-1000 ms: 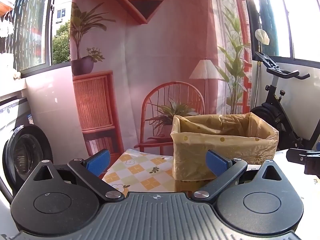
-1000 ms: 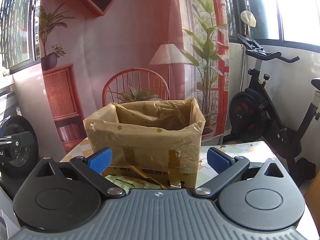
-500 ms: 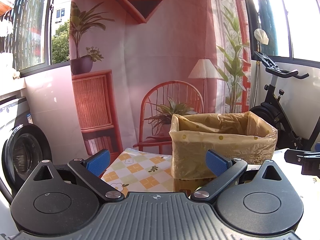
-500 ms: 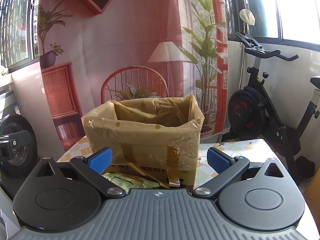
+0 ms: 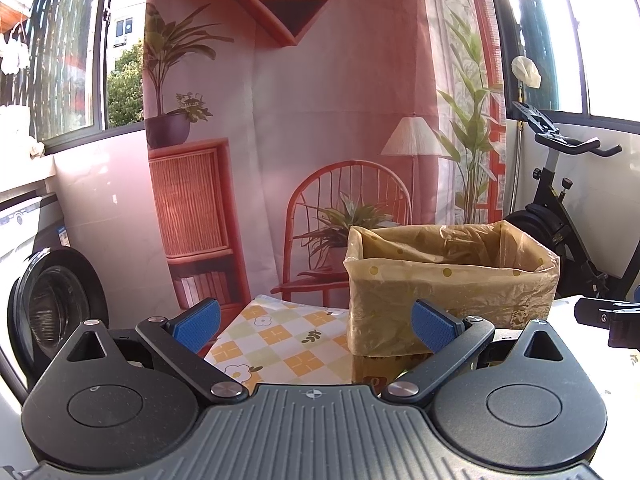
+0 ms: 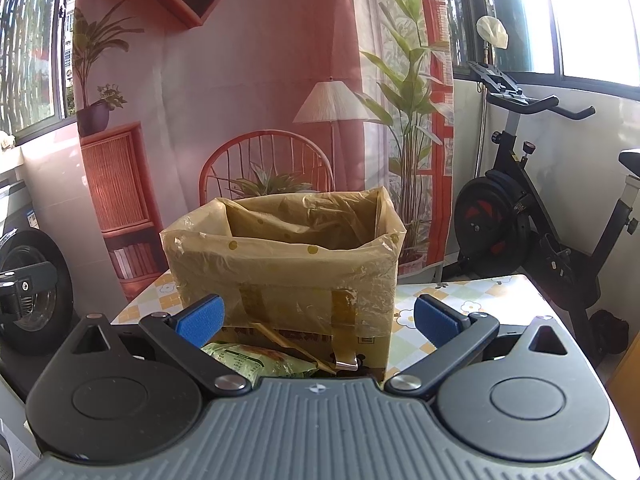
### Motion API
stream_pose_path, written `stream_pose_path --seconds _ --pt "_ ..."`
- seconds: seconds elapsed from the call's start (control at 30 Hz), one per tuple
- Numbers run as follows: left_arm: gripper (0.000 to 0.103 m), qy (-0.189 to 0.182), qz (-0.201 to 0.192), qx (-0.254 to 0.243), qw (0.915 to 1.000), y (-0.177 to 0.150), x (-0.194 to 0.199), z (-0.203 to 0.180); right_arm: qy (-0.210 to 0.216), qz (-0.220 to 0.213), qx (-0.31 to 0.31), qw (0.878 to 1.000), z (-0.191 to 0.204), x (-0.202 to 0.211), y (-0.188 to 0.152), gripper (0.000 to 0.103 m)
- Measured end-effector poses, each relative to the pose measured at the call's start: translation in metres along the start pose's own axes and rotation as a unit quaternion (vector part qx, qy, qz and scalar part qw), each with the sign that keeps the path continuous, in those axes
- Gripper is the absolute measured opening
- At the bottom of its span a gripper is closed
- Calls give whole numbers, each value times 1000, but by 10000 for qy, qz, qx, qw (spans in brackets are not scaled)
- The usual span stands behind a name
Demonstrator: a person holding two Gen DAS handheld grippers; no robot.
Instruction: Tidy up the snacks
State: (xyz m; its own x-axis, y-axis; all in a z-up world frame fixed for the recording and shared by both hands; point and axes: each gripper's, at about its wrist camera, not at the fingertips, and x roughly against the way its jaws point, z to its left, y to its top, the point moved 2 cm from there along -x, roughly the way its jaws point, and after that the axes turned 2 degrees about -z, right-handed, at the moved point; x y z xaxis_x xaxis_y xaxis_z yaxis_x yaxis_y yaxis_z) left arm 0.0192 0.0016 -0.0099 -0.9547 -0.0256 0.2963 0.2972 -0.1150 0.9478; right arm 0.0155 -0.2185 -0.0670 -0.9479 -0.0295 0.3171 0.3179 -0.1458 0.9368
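Note:
A cardboard box lined with a yellow-brown plastic bag [image 6: 288, 268] stands on the checked tablecloth; it also shows in the left wrist view [image 5: 452, 280] at the right. A green snack packet [image 6: 260, 362] lies on the table in front of the box, just under my right gripper [image 6: 316, 322], which is open and empty. My left gripper [image 5: 316, 324] is open and empty, held above the table's left part, left of the box. The inside bottom of the box is hidden.
The table has a yellow-and-white flowered cloth [image 5: 280, 340]. An exercise bike [image 6: 540, 216] stands to the right, a washing machine [image 5: 48, 304] to the left. A printed backdrop [image 5: 320, 120] hangs behind the table. The other gripper shows at each view's edge [image 5: 608, 316].
Both grippers have drawn back and risen slightly, so the box sits a little lower in both views. Both stay open.

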Motion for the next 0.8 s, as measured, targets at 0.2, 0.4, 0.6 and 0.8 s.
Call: stream_pose_path --seconds 0.2,0.4,0.6,0.8 --pt "102 2 5 10 10000 -1 0 0 -3 3 4 10000 0 0 -1 103" --pt "102 -6 19 29 10000 -2 0 1 -6 31 15 10000 1 -2 -3 103" --pt "102 -9 27 36 10000 -3 -1 1 -10 30 18 10000 0 -2 -3 103" --pt "102 -8 31 41 10000 -3 -1 1 -8 32 18 10000 1 -2 -3 103"
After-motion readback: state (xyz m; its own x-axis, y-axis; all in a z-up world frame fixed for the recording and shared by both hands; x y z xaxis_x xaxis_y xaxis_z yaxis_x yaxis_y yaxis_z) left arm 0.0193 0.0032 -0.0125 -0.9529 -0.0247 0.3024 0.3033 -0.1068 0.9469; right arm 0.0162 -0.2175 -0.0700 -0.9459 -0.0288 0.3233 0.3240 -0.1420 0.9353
